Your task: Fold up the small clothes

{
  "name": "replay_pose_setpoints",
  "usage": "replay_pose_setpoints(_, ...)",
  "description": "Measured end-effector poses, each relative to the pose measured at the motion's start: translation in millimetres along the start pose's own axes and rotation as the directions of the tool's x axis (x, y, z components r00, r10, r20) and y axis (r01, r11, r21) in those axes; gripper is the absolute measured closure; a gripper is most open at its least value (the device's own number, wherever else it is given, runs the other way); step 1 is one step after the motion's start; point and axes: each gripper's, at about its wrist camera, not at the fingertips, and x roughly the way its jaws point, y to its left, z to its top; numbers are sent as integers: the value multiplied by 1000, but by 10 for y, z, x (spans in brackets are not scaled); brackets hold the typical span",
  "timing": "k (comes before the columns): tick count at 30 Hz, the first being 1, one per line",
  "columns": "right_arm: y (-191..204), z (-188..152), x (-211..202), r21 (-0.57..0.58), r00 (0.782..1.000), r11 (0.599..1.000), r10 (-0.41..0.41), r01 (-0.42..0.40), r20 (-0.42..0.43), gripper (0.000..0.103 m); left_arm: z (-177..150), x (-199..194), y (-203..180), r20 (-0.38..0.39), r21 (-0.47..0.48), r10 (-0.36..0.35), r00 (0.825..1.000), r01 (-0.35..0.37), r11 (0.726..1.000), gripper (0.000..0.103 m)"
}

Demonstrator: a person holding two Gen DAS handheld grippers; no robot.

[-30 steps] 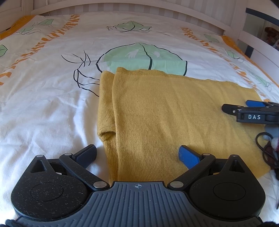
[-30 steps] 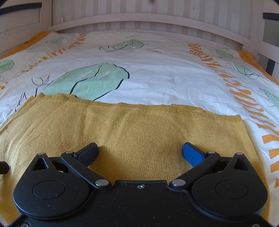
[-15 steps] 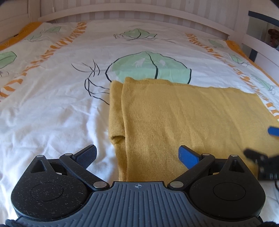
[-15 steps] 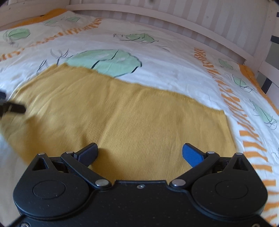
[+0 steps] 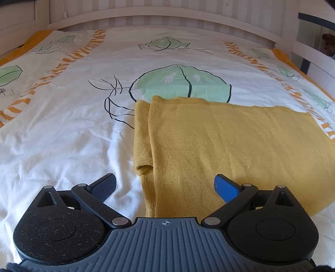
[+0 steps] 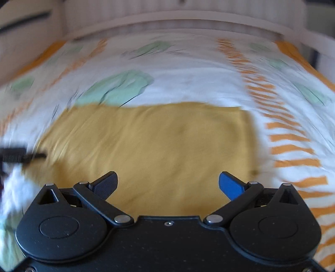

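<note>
1. Already folded at least once: yellow knit garment (image 5: 230, 146) flat on the bed cover (image 5: 73, 136), sleeve tucked along its left edge.
2. Left gripper (image 5: 165, 186): jaws apart, empty, over the near left edge.
3. Right gripper (image 6: 167, 184): spread wide, empty, picture blurred.
4. Probably left: another fold.

One yellow garment (image 5: 240, 150) lies on one bed (image 5: 73, 136). One sleeve (image 5: 142, 142) shows along its left edge. Two tools are in view: the left tool (image 5: 165, 186) and the right tool (image 6: 168, 184), each with two fingers, one black and one blue. One white headboard (image 5: 159, 16) stands behind.
</note>
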Motion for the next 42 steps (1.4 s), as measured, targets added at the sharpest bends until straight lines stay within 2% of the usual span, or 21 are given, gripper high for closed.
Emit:
replay_pose_setpoints(3,-419,85,57,140,1000,990,0,4,-28,1,-5,12,2,-8,-2,-1,1000,1,1000,2)
replay_pose_setpoints(6,-697,83,171,215,997,977,19,-3,-70,1,-13,19,0,-14,-1,-5,1000,5,1000,2)
replay_pose_setpoints(10,-899,13,315,298,990,951,110,-79,-92,1,-11,21,3,-18,-7,-9,1000,9,1000,2)
replay_pose_setpoints(17,-1009,-10,477,371,964,900,262,-228,-43,0,-7,30,10,-27,-15,-19,999,18,1000,2)
replay_pose_setpoints(25,-1089,84,674,417,936,850,352,-323,8,2,-9,42,-6,-35,-16,-26,999,26,1000,2)
replay_pose_setpoints(26,-1081,99,688,413,936,852,351,-321,3,10,-7,41,-1,-35,-18,-27,999,26,999,2)
replay_pose_setpoints(27,-1074,108,698,409,937,855,349,-318,-2,27,-2,41,1,-35,-20,-27,999,26,999,2)
replay_pose_setpoints(28,-1072,119,712,410,939,858,344,-309,-11,37,1,39,5,-34,-22,-27,999,26,999,2)
replay_pose_setpoints(30,-1084,132,750,424,939,856,341,-296,-34,68,12,36,15,-36,-25,-25,999,24,999,2)
replay_pose_setpoints(35,-944,245,625,368,964,903,259,-222,-53,76,53,2,62,-31,-34,-24,999,23,999,2)
replay_pose_setpoints(39,-702,465,468,291,973,936,221,-196,-58,78,90,-46,114,-20,-46,-25,999,24,999,2)
replay_pose_setpoints(42,-461,649,370,233,970,948,236,-218,-51,78,120,-80,159,-14,-56,-23,1000,22,998,2)
